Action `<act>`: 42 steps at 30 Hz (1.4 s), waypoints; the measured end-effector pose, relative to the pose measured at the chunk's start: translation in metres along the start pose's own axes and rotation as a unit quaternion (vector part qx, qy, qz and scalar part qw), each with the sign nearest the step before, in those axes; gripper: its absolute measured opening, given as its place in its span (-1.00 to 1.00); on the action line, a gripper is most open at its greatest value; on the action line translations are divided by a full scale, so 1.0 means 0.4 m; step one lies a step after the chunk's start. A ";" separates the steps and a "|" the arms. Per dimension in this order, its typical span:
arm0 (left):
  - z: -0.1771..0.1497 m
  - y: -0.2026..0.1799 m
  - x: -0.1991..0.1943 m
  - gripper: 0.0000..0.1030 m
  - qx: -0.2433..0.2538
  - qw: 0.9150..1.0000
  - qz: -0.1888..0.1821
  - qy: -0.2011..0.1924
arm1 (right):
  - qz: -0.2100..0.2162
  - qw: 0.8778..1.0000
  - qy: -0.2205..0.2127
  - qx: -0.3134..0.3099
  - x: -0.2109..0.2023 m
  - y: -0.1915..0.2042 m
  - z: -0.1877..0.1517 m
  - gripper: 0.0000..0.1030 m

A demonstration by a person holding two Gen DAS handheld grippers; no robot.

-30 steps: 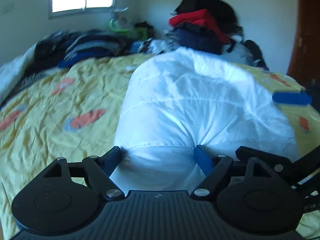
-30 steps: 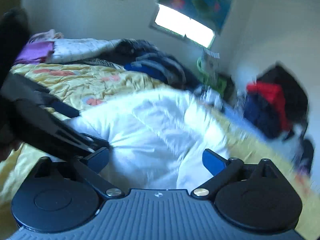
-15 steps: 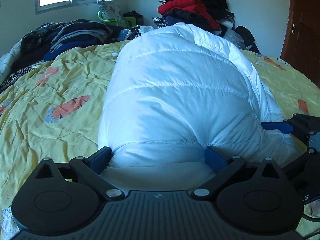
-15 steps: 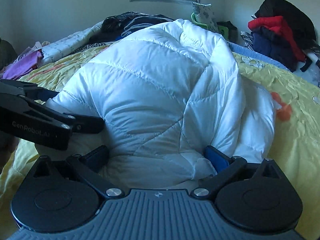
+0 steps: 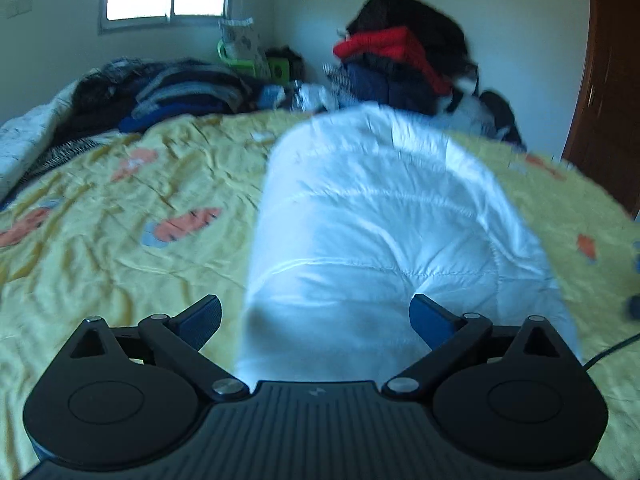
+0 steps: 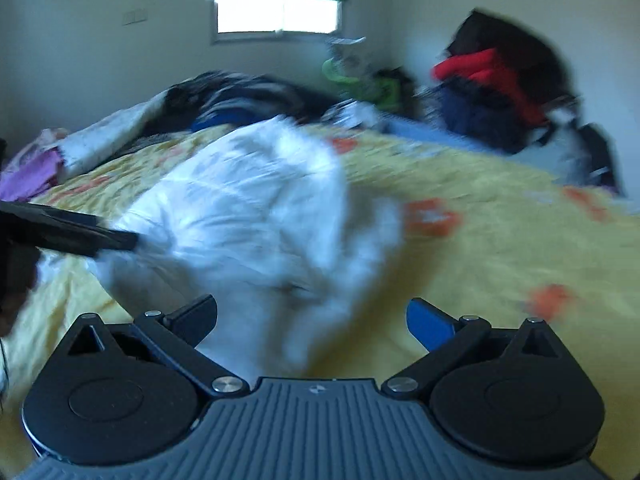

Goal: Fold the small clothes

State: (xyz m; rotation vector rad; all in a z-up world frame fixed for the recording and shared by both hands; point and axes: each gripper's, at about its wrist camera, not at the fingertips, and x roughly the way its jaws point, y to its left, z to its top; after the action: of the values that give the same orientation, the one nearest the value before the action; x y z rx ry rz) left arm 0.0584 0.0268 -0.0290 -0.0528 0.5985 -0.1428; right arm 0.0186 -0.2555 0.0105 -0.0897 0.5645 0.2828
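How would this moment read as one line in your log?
left gripper: open | right gripper: open | white puffer jacket: folded bundle on yellow bedspread

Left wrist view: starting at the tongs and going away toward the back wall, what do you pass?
Left tongs, open → white puffy jacket lying on the yellow bedspread → heap of dark, blue and red clothes → the wall.

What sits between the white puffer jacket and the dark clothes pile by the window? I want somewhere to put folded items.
Only bare yellow bedspread with carrot prints separates the white puffer jacket from the dark clothes pile, per the left wrist view.
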 end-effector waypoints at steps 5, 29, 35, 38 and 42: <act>-0.025 0.094 -0.101 0.96 -0.026 0.999 0.014 -0.022 | -0.204 0.977 -0.050 -0.042 -0.303 -0.157 -0.050 0.97; -0.179 -0.025 -0.058 0.96 0.007 0.999 0.031 0.028 | -0.020 0.999 0.020 0.043 -0.079 0.244 -0.177 0.98; -0.201 -0.025 -0.016 0.96 0.001 0.998 0.053 0.037 | -0.075 0.987 0.110 0.085 0.075 0.250 -0.184 0.98; -0.201 -0.021 -0.008 0.97 -0.003 0.998 0.053 0.045 | -0.086 0.985 0.100 0.114 0.087 0.247 -0.200 0.98; -0.201 -0.014 -0.004 0.99 -0.003 0.998 0.050 0.045 | -0.109 0.986 0.084 0.091 0.106 0.273 -0.217 1.00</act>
State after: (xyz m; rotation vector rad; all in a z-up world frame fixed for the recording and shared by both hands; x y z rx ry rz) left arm 0.0109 0.0208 -0.0939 -0.0223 0.6906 -0.0468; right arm -0.0235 -0.1548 -0.0860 0.0018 0.7386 0.0108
